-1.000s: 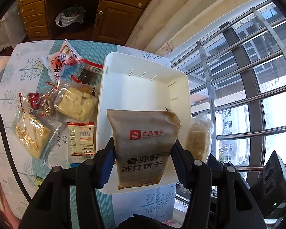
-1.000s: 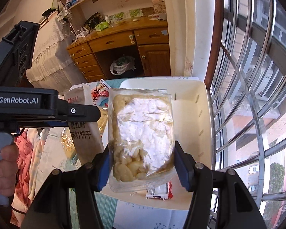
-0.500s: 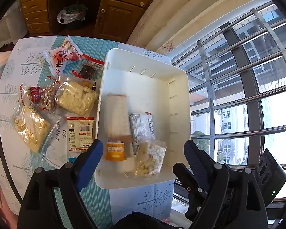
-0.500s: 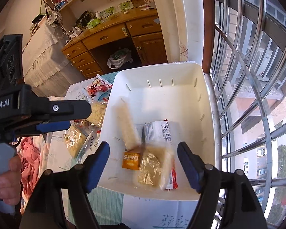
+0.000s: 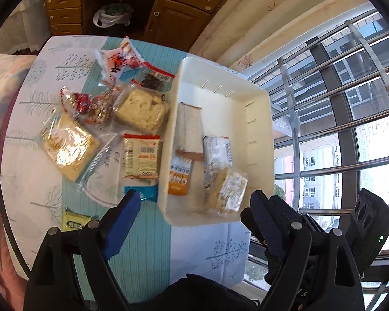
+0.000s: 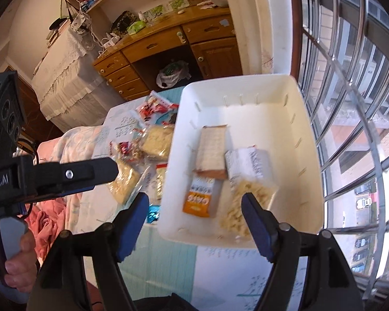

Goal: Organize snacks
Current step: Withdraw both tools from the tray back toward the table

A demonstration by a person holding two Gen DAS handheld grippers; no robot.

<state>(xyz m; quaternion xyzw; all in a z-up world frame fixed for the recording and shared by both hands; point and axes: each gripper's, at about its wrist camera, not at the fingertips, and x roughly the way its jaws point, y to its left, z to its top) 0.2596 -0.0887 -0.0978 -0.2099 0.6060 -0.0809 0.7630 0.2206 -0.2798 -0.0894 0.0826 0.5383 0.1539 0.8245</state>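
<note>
A white bin (image 5: pixel 259 98) stands on the table by the window. In it lie a brown cracker packet (image 5: pixel 190 129), an orange oat packet (image 5: pixel 180 178), a silver packet (image 5: pixel 216 150) and a clear bag of pale snacks (image 5: pixel 230 189). My left gripper (image 5: pixel 193 207) hangs open above the bin's near rim, with nothing between its fingers. My right gripper (image 6: pixel 194 204) is open too, above the same near end of the bin (image 6: pixel 272 83), over the orange packet (image 6: pixel 201 197) and beside the clear bag (image 6: pixel 233 215). Neither gripper holds anything.
Left of the bin, loose snacks lie on the tablecloth: a red-white packet (image 5: pixel 122 61), a bag of pale cake (image 5: pixel 142 112), a yellow biscuit bag (image 5: pixel 70 145), a white-red packet (image 5: pixel 141 155) and a green packet (image 5: pixel 75 223). Window bars (image 5: pixel 337 129) run close on the right.
Both grippers opened and let go: the brown cracker packet and the clear snack bag now lie in the bin. The left gripper has shifted left and back from the bin.
</note>
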